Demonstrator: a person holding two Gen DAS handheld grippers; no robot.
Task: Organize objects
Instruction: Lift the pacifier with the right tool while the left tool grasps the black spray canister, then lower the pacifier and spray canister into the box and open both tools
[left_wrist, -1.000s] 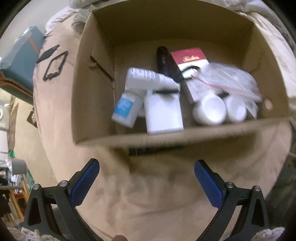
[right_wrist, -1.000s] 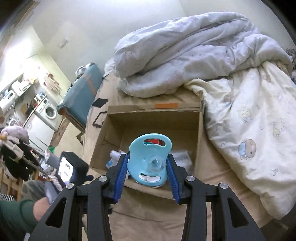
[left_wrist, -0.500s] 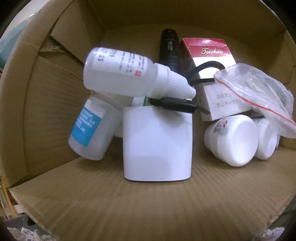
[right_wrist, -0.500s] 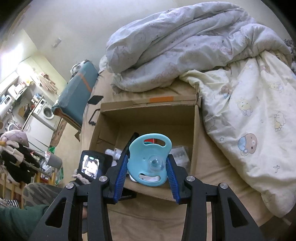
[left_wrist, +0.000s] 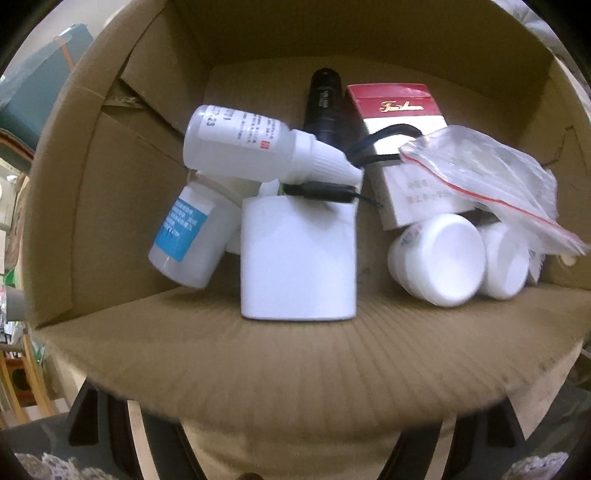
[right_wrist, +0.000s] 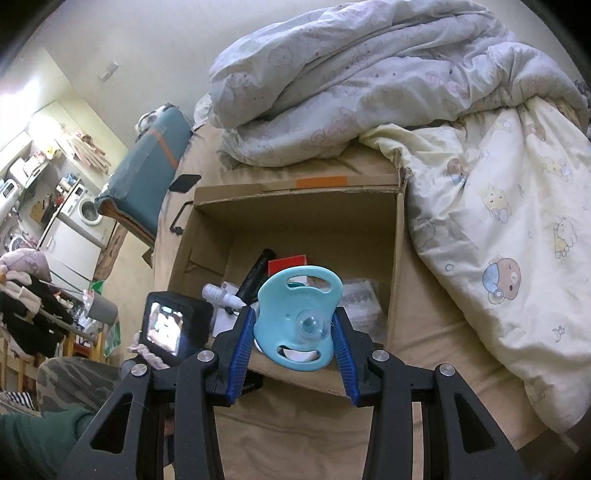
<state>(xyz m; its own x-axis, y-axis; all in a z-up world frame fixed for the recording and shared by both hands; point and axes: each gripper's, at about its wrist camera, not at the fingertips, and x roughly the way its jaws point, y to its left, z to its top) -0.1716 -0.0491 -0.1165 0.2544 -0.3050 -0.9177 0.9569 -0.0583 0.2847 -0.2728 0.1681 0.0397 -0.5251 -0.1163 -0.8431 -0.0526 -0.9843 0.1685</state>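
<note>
My left gripper's jaws have just been closing, unseen behind the box wall; my right gripper clamps the pacifier.

Two bottles; two white jars; one box.

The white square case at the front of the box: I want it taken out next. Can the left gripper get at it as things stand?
Probably yes. The white square case stands just behind the cardboard box's near wall, top open; only a black cable and the dropper bottle lie over its far edge.
</note>
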